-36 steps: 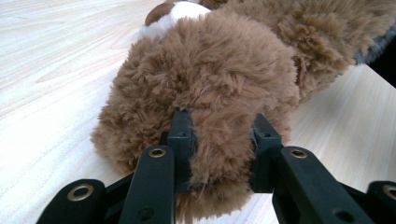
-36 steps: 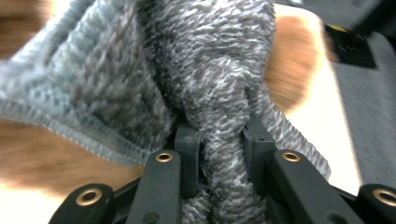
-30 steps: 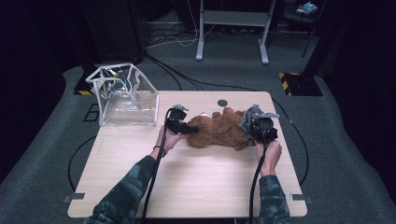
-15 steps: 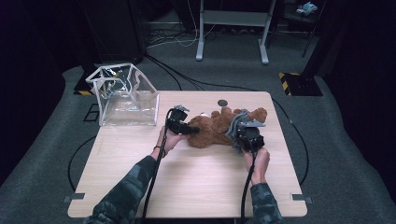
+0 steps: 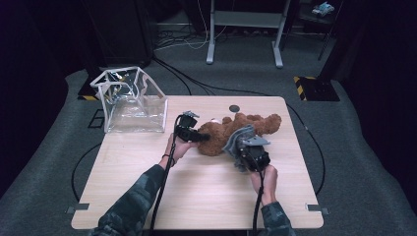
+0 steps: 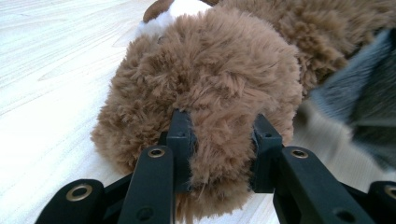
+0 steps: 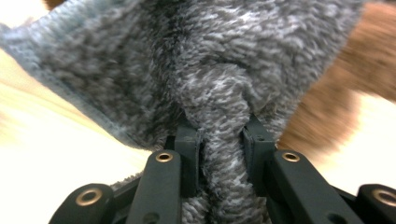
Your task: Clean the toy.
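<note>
A brown teddy bear lies on its side in the middle of the wooden table. My left gripper is shut on the bear's furry head, its black jaws sunk in the plush at the bear's left end. A grey fleece cloth drapes over the bear's middle. My right gripper is shut on a bunched fold of that grey cloth, just in front of the bear, with brown fur behind it.
A clear plastic box with a white rim stands at the table's back left corner. A small dark disc lies on the table behind the bear. Cables trail from both grippers toward the near edge.
My right gripper has carried the grey cloth leftward and nearer, from the bear's right end to its middle, uncovering the bear's legs. The left gripper has stayed on the head.
</note>
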Tool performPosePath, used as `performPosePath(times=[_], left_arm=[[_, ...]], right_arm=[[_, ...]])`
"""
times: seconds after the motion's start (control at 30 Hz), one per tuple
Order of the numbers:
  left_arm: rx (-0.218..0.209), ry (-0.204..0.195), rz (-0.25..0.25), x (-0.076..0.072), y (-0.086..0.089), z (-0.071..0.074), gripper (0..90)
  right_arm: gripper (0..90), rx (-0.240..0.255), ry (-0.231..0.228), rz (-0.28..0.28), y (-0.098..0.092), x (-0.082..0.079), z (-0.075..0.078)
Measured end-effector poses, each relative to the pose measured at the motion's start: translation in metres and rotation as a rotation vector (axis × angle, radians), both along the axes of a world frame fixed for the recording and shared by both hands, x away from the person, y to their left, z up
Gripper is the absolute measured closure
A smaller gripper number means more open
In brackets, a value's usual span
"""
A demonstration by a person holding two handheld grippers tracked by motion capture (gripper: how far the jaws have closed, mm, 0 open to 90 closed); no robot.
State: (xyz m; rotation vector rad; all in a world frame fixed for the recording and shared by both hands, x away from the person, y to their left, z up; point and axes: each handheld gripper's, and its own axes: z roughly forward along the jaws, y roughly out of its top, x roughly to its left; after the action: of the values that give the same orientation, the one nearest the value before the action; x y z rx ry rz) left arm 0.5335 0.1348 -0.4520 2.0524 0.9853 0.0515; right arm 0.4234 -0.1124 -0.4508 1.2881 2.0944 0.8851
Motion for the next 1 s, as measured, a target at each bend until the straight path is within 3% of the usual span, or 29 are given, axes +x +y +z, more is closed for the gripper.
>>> performPosePath(times=[0.07,0.13,0.3,0.4,0.5,0.57,0.7,0.77,0.93,1.0], left_arm=[[-0.005,0.002,-0.002,0.001,0.001,0.000,67.7],[-0.011,0.008,-0.002,0.001,0.002,0.000,67.7],[-0.014,0.011,-0.012,0.001,0.002,0.000,66.8],[-0.003,0.003,-0.019,0.000,0.002,0.002,62.9],[-0.021,0.020,-0.019,0.001,0.004,0.005,54.6],[-0.036,0.025,-0.029,0.001,0.007,0.007,49.8],[-0.032,0.020,-0.020,-0.002,0.014,0.012,41.3],[-0.031,0.012,-0.004,-0.004,0.017,0.012,38.2],[-0.014,-0.052,0.054,-0.007,0.028,0.013,32.8],[-0.019,-0.067,0.079,-0.008,0.031,0.013,32.9]], right_arm=[[72.7,-0.002,0.004,0.005,0.003,0.009,-0.001],[73.0,0.018,0.019,-0.031,-0.006,0.017,-0.003],[73.1,-0.017,0.034,-0.225,-0.052,0.023,-0.015],[73.1,-0.023,0.058,-0.268,-0.066,0.021,-0.023],[73.0,-0.078,0.048,-0.200,-0.047,0.013,-0.025],[72.9,-0.088,0.053,-0.101,-0.027,0.008,-0.024],[72.9,-0.083,0.034,0.026,0.012,0.001,-0.015],[72.8,-0.088,0.017,0.052,0.026,0.002,-0.010],[71.4,-0.056,-0.066,0.112,0.047,0.013,0.006],[71.4,-0.064,-0.070,0.123,0.055,0.017,0.009]])
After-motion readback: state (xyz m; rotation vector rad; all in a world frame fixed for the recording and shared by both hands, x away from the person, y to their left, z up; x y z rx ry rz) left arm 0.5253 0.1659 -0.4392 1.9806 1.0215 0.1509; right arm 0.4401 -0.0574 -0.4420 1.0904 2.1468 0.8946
